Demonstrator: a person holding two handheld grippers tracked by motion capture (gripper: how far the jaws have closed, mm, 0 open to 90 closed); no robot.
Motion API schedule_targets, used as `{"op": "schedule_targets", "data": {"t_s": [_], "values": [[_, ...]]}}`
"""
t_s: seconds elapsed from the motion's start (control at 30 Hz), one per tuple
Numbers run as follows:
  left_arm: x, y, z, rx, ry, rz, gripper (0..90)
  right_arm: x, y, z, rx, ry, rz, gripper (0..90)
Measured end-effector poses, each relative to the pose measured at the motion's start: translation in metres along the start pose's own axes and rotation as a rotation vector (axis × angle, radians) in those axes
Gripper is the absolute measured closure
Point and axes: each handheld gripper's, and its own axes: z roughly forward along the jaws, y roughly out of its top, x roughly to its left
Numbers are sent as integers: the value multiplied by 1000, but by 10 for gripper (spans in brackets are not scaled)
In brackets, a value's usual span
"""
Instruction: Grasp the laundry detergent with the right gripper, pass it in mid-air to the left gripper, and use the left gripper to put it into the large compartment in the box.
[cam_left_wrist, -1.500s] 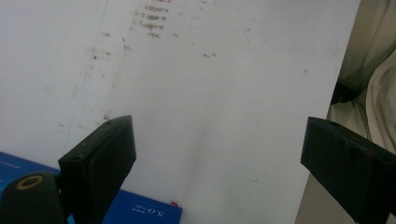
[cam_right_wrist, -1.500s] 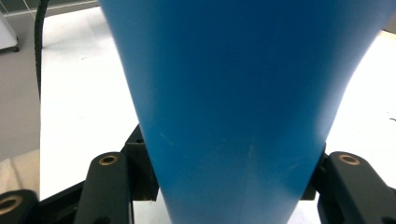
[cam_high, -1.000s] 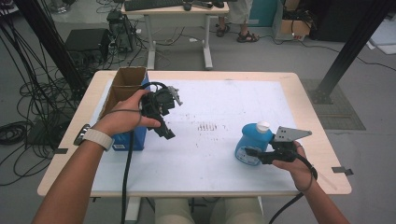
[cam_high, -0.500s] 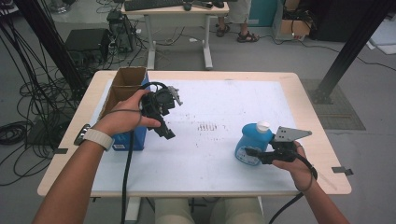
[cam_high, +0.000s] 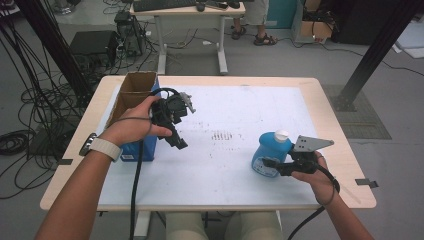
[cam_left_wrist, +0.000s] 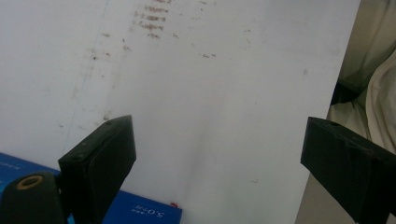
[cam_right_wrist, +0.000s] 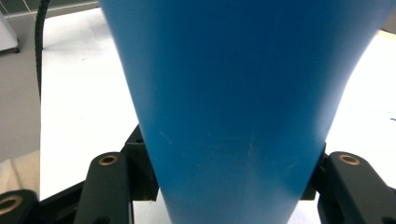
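A blue bottle (cam_high: 270, 152) with a white cap stands on the white table mat at the right. My right gripper (cam_high: 272, 165) is shut on its lower body; in the right gripper view the blue bottle (cam_right_wrist: 233, 102) sits wedged between the two black jaws. My left gripper (cam_high: 179, 142) hovers over the left part of the mat, jaws pointing down and toward the person, open with nothing between them. In the left gripper view my left gripper (cam_left_wrist: 215, 158) frames bare mat, with the corner of a blue box (cam_left_wrist: 140, 212) beside the left jaw.
An open cardboard box (cam_high: 131, 92) stands at the table's left, with a blue box (cam_high: 140, 148) in front of it. Faint brown marks (cam_high: 222, 135) dot the middle of the white mat (cam_high: 240, 110). The person's legs are at the table's near edge.
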Motion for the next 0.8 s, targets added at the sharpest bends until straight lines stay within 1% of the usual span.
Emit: {"op": "schedule_targets", "data": {"t_s": [0.8], "values": [[-1,0,0,-2,-1,-1,105,0,0,0,-4,2,2,423]]}}
